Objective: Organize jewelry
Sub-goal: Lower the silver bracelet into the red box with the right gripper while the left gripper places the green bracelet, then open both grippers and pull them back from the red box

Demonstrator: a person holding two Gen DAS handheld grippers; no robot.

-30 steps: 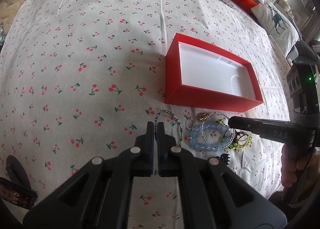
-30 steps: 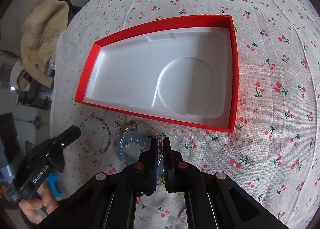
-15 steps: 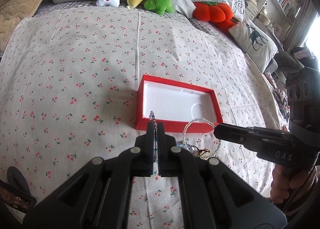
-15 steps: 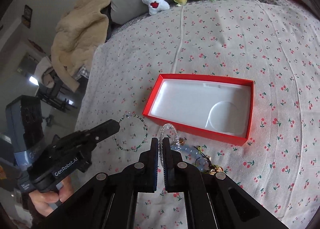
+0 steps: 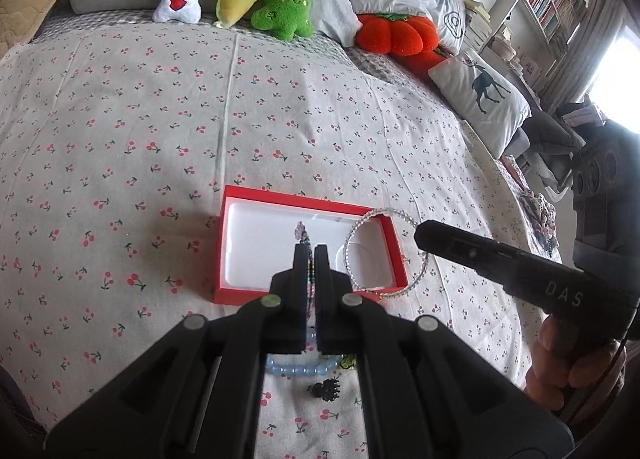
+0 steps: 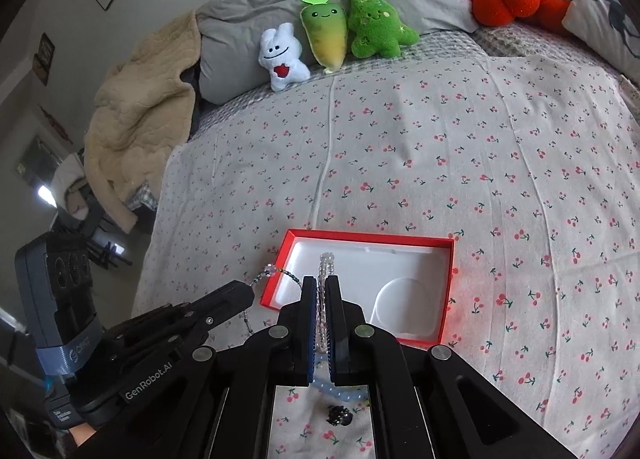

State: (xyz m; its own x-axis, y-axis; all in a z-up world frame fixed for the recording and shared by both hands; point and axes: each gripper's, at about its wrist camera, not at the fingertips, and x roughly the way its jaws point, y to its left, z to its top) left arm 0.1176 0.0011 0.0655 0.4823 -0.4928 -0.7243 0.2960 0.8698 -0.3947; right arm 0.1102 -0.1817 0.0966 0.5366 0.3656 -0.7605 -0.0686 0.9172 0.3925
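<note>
Now both bracelets are off the bedspread [image 5: 120,131], lifted since a second ago. Left gripper [image 5: 311,255] is clamped narrow on the dark beaded bracelet [image 5: 303,233], hanging over the red box [image 5: 304,295]. Right gripper [image 6: 319,287] pinches the clear bead bracelet [image 6: 326,259], above the box's near edge. Blue bracelet [image 5: 296,369] and black charm [image 5: 326,390] remain on the sheet. Likely next: drop both in.

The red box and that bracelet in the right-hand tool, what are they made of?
The red box looks like matte cardboard, with thin flat walls, around a moulded white liner, probably plastic or foam. The bracelet in the right gripper seems clear glass or plastic beads, glinting in the light.
</note>
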